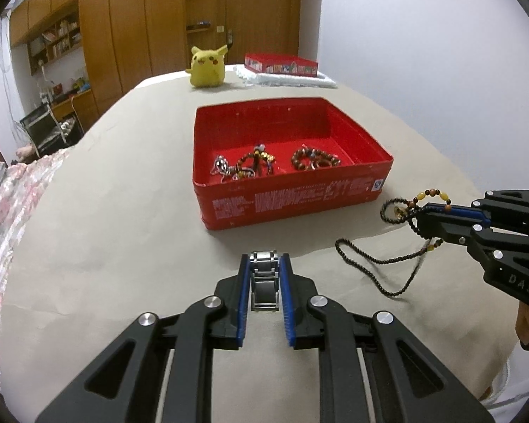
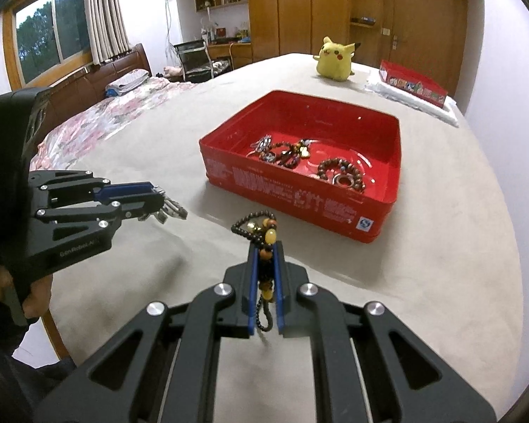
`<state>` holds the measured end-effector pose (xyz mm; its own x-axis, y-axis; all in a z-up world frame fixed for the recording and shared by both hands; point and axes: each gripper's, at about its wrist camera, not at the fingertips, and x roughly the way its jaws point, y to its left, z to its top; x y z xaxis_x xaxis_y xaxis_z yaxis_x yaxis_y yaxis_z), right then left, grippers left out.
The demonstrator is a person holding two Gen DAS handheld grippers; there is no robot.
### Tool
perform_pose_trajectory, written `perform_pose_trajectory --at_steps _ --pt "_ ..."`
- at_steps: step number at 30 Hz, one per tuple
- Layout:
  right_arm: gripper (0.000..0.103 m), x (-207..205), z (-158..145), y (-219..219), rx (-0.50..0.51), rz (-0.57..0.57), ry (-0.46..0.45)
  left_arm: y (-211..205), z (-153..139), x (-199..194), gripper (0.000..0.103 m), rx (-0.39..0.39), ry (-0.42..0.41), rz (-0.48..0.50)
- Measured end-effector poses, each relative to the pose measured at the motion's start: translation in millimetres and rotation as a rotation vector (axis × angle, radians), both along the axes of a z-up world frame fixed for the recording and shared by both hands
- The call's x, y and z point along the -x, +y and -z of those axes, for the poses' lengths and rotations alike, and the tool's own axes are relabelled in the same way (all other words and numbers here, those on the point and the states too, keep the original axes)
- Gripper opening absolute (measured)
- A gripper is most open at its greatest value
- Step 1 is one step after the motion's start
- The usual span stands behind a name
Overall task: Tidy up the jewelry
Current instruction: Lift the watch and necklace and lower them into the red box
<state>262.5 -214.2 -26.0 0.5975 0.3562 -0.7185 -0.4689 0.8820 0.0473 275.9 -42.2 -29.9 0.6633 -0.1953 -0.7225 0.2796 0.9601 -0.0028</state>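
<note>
Watch (image 1: 263, 275) sits clamped in the left claw (image 1: 264, 264), beads (image 2: 261, 232) clamped in the right claw (image 2: 264, 246), both held just short of the red box (image 1: 289, 204). Carry each over the near wall before releasing, so trailing beads clear the rim.

Yellow plush toy (image 1: 207, 67), red game box (image 1: 281, 65) on white towel (image 1: 289, 79)

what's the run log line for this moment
left tool: shut on metal bracelet | right tool: shut on bead necklace | red box: holds jewelry
</note>
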Motion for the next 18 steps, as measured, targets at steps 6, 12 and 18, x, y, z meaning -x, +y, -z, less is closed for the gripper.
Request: perform_pose_trajectory --at_steps 6,12,18 --pt "0.006 8 -19 -5 0.001 -0.003 -0.035 3 -19 7 0.016 0.011 -0.021 0.021" --pt "0.006 5 -42 -9 0.008 -0.007 -0.077 4 -38 5 0.016 0.017 -0.037 0.056" --pt "0.006 1 -65 -12 0.005 -0.020 -0.104 5 -55 -2 0.016 0.009 -0.055 0.077"
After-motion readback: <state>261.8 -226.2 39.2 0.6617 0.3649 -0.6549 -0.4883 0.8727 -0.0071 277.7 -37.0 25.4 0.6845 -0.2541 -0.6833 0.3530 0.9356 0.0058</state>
